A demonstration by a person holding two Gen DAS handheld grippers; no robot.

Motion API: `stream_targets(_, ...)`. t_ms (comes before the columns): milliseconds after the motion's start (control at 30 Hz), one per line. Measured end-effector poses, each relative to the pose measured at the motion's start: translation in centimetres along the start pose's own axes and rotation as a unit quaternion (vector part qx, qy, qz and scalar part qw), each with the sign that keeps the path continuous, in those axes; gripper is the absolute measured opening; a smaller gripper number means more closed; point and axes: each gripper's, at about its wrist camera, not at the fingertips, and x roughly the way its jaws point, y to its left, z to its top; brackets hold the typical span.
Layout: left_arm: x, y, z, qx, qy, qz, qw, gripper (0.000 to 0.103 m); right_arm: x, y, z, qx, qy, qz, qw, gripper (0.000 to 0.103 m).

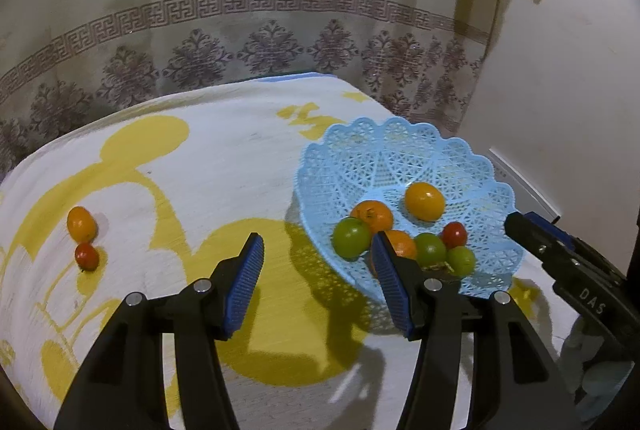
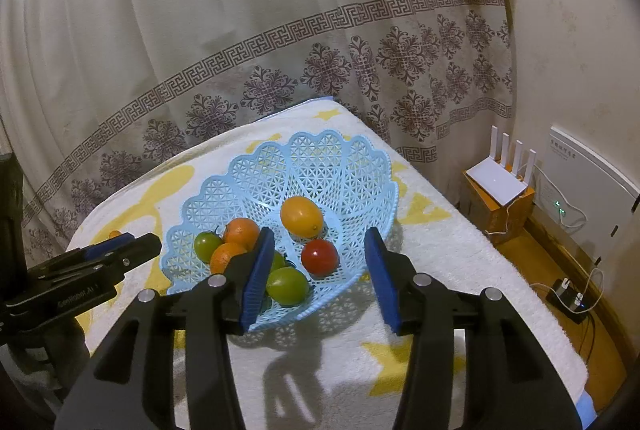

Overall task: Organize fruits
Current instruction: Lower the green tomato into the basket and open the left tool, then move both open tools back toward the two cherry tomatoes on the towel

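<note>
A light blue lattice basket (image 1: pixel 400 146) (image 2: pixel 320 166) sits on the towel-covered table and holds several fruits: an orange-yellow one (image 1: pixel 425 201) (image 2: pixel 301 216), oranges (image 1: pixel 372 216), green ones (image 1: pixel 351 239) (image 2: pixel 287 285) and a red tomato (image 1: pixel 454 234) (image 2: pixel 319 257). An orange fruit (image 1: pixel 81 224) and a red tomato (image 1: pixel 87 256) lie on the towel at the left. My left gripper (image 1: pixel 318 250) is open and empty, left of the basket. My right gripper (image 2: pixel 320 248) is open and empty above the basket's near side.
The white and yellow towel (image 1: pixel 180 182) covers the table. A patterned curtain (image 2: pixel 240 70) hangs behind. To the right, below the table, a white router on a box (image 2: pixel 500 182), a wall panel and cables (image 2: pixel 572 294) sit on the floor.
</note>
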Motion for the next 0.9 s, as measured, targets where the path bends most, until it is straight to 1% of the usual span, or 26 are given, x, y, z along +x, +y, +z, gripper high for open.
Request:
stream_targets(67,-0.1,0.4,-0.1,-0.005,0.001,0.003,1.0,0.056,0.0,0.0,0.0,0.0,0.0,0.001,1.0,0.051)
stream_targets(100,-0.1,0.5,-0.2,-0.007,0.002,0.005,1.0,0.056,0.0,0.0,0.0,0.0,-0.001,0.0,1.0,0.054)
stream_targets(233,-0.3,1.0,-0.4,-0.012,0.004,0.01,0.9999,0.056,-0.3,0.3,0.3,0.002,-0.005,0.0,1.0,0.061)
stream_targets(300,-0.6,1.3,-0.4,-0.015,0.002,0.012,0.9998,0.057,-0.5,0.6,0.3,0.003,-0.009,0.0,1.0,0.066)
stream_targets(433,-1.2,2.0,-0.4,-0.021,-0.006,0.02,0.9996,0.068,-0.7,1.3,0.4,-0.001,-0.009,0.002,1.0,0.067)
stream_targets(500,-1.4,2.5,-0.5,-0.028,-0.007,0.024,0.9993,0.07,-0.8,1.7,0.4,-0.004,-0.01,0.004,1.0,0.067)
stream_targets(567,-1.6,3.2,-0.6,-0.037,-0.006,0.029,0.9989,0.074,-0.8,2.2,0.5,-0.008,-0.01,0.007,1.0,0.067)
stream_targets(900,-2.6,6.5,-1.1,-0.07,-0.007,0.056,0.9959,0.075,-0.6,4.8,0.6,-0.025,-0.009,0.022,0.999,0.067)
